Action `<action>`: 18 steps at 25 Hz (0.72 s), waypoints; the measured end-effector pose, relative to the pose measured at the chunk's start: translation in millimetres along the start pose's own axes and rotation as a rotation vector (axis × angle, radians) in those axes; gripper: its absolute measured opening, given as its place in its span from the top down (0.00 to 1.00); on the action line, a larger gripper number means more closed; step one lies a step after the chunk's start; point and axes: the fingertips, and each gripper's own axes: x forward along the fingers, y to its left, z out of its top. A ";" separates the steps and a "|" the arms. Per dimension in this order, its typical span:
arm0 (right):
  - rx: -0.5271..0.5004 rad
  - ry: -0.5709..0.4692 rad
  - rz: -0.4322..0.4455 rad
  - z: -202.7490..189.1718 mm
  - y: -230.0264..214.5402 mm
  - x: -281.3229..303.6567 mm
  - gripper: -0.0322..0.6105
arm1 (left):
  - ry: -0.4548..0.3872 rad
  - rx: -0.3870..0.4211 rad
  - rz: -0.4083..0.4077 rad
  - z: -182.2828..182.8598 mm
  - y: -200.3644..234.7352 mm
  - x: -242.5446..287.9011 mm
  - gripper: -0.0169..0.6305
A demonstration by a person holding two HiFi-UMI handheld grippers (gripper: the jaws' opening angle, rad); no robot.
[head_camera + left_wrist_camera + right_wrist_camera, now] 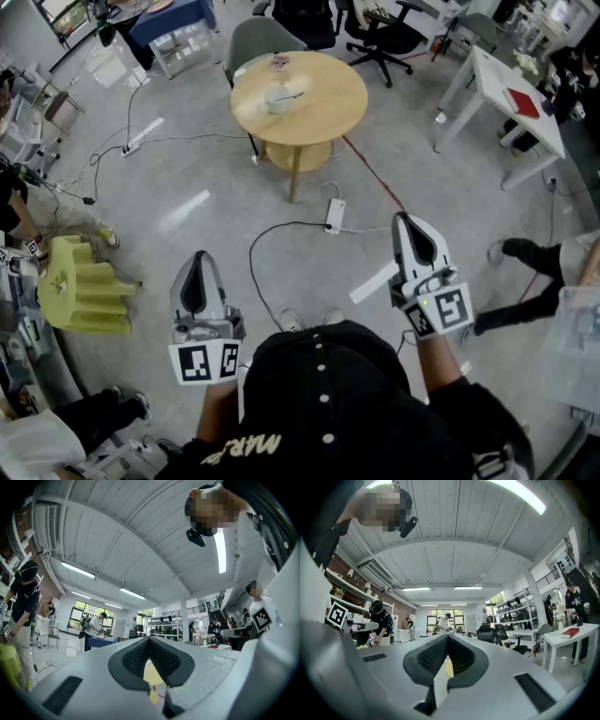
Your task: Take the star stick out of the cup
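Observation:
Far ahead stands a round wooden table [323, 127], and on it a white cup [277, 98]; it is too small here for me to make out a star stick in it. A small dark object [279, 64] lies near the table's far edge. Both grippers hang low, near the person's body and well short of the table. The left gripper [199, 256] has its jaws closed tip to tip with nothing in them, as the left gripper view [149, 639] also shows. The right gripper [409, 218] is shut and empty too [448, 635]. Both point toward the table.
A power strip [335, 215] and black cables lie on the floor between me and the table. A yellow-green stool [80, 286] sits at the left. A white desk [497, 80] with a red book [523, 101] is at the right, office chairs [380, 33] behind, a person's legs [525, 253] nearby.

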 end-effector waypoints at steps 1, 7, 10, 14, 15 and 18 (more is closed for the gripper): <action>-0.002 0.001 0.002 -0.6 -1.0 -0.6 0.95 | 0.000 0.000 -0.001 -0.7 -2.0 0.4 0.98; 0.000 0.007 0.014 -2.9 -1.5 1.3 0.95 | 0.002 -0.002 0.000 -2.8 -4.6 3.9 0.98; 0.018 0.005 0.043 -5.3 4.9 2.7 0.95 | 0.007 0.000 0.002 -4.8 -2.7 3.9 0.98; 0.025 -0.018 0.040 -2.2 5.6 5.0 0.95 | 0.009 -0.001 0.006 -5.0 -1.7 4.7 0.98; 0.028 -0.023 0.036 -1.7 4.8 6.0 0.94 | 0.008 -0.002 0.007 -4.9 -0.4 4.8 0.98; 0.035 -0.025 0.039 -2.1 5.6 10.4 0.89 | 0.008 -0.003 0.010 -6.4 4.9 4.8 0.98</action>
